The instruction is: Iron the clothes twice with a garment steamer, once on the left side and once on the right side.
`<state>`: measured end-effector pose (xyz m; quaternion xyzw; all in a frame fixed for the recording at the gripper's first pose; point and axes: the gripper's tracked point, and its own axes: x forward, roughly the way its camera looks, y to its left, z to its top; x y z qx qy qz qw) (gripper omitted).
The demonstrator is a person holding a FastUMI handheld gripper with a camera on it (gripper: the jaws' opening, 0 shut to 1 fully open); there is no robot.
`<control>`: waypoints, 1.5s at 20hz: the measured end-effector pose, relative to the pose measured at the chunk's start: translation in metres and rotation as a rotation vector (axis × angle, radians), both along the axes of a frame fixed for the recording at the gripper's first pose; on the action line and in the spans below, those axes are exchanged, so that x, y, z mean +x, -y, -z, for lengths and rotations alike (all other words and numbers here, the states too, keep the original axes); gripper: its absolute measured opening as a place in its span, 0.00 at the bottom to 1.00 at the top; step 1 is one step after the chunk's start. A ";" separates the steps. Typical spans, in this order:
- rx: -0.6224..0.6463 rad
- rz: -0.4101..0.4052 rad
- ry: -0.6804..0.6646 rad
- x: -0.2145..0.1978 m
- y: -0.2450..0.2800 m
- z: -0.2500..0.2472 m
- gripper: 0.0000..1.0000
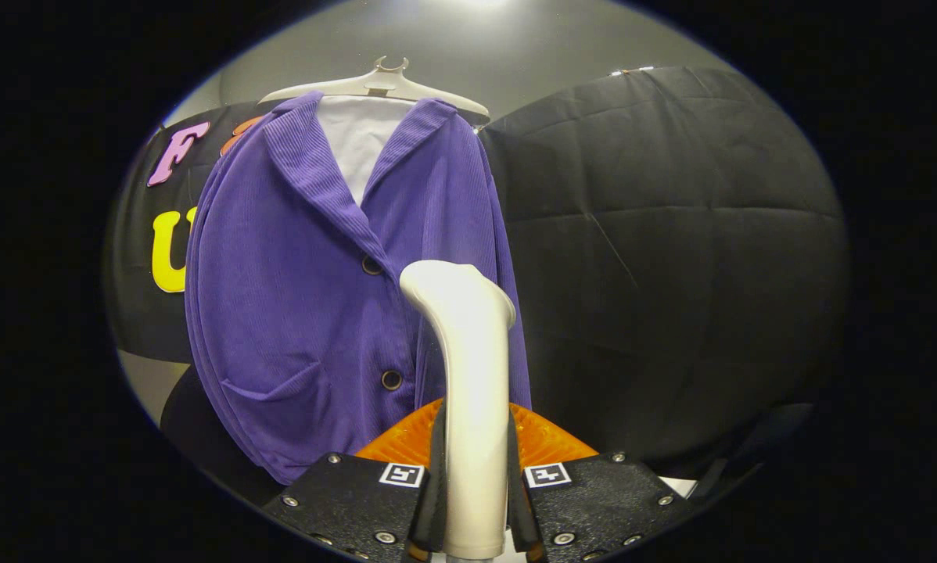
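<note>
Purple ribbed jacket [304,297] on pale hanger [382,82], buttoned, white lining showing at collar. Gripper [475,500] clamped on white steamer [468,375], its head at 12 o'clock against jacket's front.

Steamer [468,375] between jaws, jacket [304,313] just beyond.

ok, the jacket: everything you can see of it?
The jacket is purple, finely ribbed like corduroy, with a notched collar, two dark buttons and a patch pocket. It hangs front-on, buttoned, on a pale hanger over a white inner layer, against the black cloth. The steamer, clamped in the gripper, overlaps its button edge; contact unclear.
</note>
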<state>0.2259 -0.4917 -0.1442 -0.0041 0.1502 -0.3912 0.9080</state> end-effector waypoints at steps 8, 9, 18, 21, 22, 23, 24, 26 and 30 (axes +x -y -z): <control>0.067 0.011 -0.066 -0.031 0.001 0.061 0.32; 0.075 0.012 -0.075 -0.032 0.000 0.069 0.32; 0.188 -0.010 -0.198 -0.051 -0.001 0.158 0.32; 0.213 -0.017 -0.229 -0.065 -0.010 0.181 0.32; 0.221 -0.017 -0.235 -0.070 -0.013 0.183 0.32; 0.223 -0.019 -0.237 -0.075 -0.016 0.185 0.33; 0.222 -0.019 -0.238 -0.081 -0.019 0.183 0.33; 0.214 -0.019 -0.230 -0.089 -0.032 0.172 0.33; 0.184 -0.048 -0.182 -0.116 -0.065 0.137 0.32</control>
